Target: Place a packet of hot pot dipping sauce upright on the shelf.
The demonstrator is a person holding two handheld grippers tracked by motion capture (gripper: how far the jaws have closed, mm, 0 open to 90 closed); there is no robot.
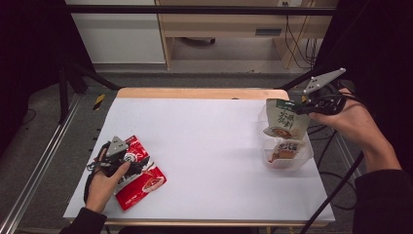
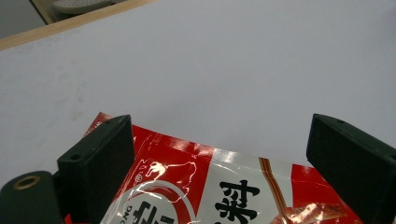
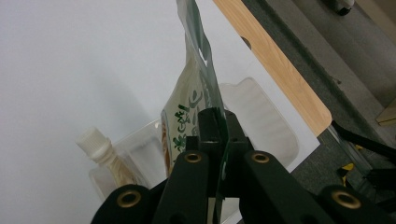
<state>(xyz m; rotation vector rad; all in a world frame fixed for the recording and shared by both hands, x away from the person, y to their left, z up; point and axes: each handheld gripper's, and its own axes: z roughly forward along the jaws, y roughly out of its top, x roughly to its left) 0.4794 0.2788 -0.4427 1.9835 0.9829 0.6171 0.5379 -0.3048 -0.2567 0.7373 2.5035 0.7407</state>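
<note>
Spread tongs (image 2: 224,163) over red sauce packet (image 2: 224,191) on white table (image 2: 224,70)

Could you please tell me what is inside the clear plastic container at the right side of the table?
The clear container holds a capped spout pouch. The green pouch, clamped by the right gripper, hangs over it, covering part of the inside.

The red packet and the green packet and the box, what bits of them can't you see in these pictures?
- Red packet: in the high view the left gripper and hand cover its upper part; in the left gripper view the bottom edge cuts it off.
- Green packet: its print is too small to read in the high view.
- Clear box: contents blurred there; the green packet hides part of it.
</note>
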